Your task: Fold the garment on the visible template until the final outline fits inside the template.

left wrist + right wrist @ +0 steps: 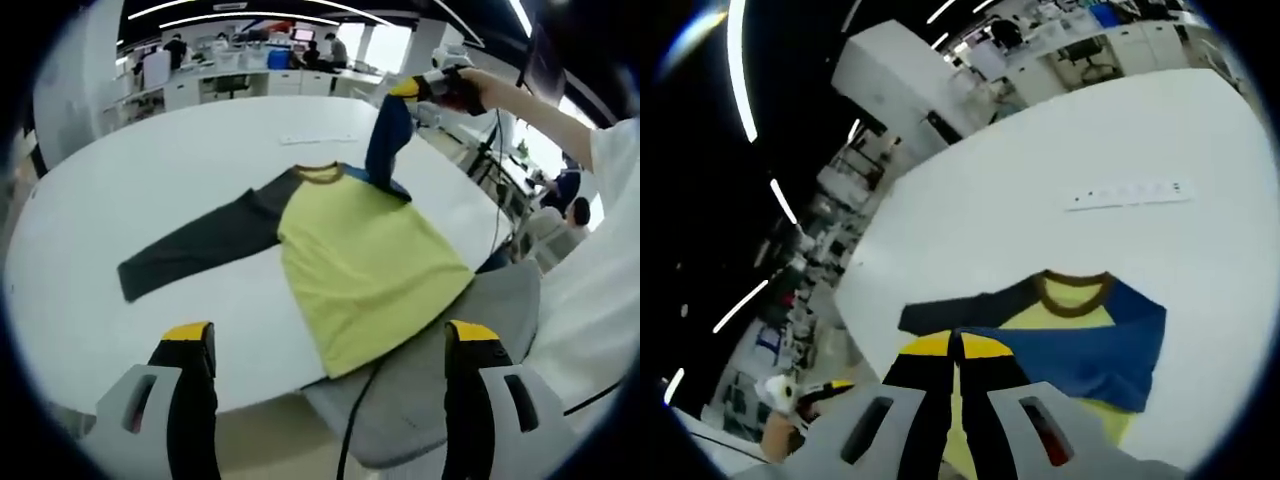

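A long-sleeved shirt [360,260] lies flat on the white table [150,170], with a yellow-green body and a brown collar [322,174]. Its dark grey sleeve [200,245] stretches out to the left. The blue sleeve [388,140] is lifted off the table, and my right gripper [410,90] is shut on its end above the shoulder. In the right gripper view the right gripper [955,345] pinches the blue sleeve [1080,350], which drapes across the yellow body below the collar [1072,285]. My left gripper [329,334] stands open near the table's front edge, short of the shirt's hem.
A grey chair [440,380] sits under the table edge by the shirt's hem, with a black cable over it. A thin white strip [318,138] lies on the table beyond the collar. A person's white sleeve [610,250] is at the right. Desks and people fill the background.
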The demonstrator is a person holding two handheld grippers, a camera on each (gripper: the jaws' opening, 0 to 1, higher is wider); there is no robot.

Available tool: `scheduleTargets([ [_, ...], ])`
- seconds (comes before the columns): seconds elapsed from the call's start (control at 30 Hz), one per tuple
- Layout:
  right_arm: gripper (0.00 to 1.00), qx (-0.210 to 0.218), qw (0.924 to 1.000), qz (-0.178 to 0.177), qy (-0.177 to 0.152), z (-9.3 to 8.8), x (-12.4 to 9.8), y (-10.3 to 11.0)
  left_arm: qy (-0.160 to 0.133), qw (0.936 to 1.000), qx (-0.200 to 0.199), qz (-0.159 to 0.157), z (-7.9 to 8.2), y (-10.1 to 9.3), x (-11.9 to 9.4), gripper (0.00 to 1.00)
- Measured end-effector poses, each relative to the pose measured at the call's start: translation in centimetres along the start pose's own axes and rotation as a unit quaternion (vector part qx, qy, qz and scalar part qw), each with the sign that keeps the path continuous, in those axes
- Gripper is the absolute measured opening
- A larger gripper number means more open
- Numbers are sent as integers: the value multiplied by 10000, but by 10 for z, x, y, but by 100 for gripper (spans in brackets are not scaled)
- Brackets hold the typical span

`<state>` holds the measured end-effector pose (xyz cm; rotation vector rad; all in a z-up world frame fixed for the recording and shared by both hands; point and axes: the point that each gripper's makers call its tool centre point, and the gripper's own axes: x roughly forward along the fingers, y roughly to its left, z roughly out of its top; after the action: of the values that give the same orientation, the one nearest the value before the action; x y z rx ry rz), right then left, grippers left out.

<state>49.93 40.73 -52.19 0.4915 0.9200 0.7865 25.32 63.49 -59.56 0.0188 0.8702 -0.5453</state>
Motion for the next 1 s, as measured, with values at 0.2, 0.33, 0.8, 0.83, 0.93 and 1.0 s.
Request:
scheduleTargets([
  [0.2,2,-43,9999,10,161,-6,14,1,9,10000,-38,-8,3,5,6,92],
  [0.33,2,3,9998,-18,211,-7,21,-2,28,10000,-45,-55,4,4,10,91],
  [0.8,2,95,9990,-75,419,-12,42,-9,79,9998,-114,-122,4,12,19,91],
  [0.83,2,113,9990,-75,429,-13,43,-9,88,9998,-119,-124,4,12,19,91],
  [0.93,2,117,9987,-75,487,-15,48,-9,101,9998,-139,-127,3,13,19,91],
  [1.0,2,123,9985,-78,520,-17,50,-10,98,9998,-152,-130,2,14,20,91],
])
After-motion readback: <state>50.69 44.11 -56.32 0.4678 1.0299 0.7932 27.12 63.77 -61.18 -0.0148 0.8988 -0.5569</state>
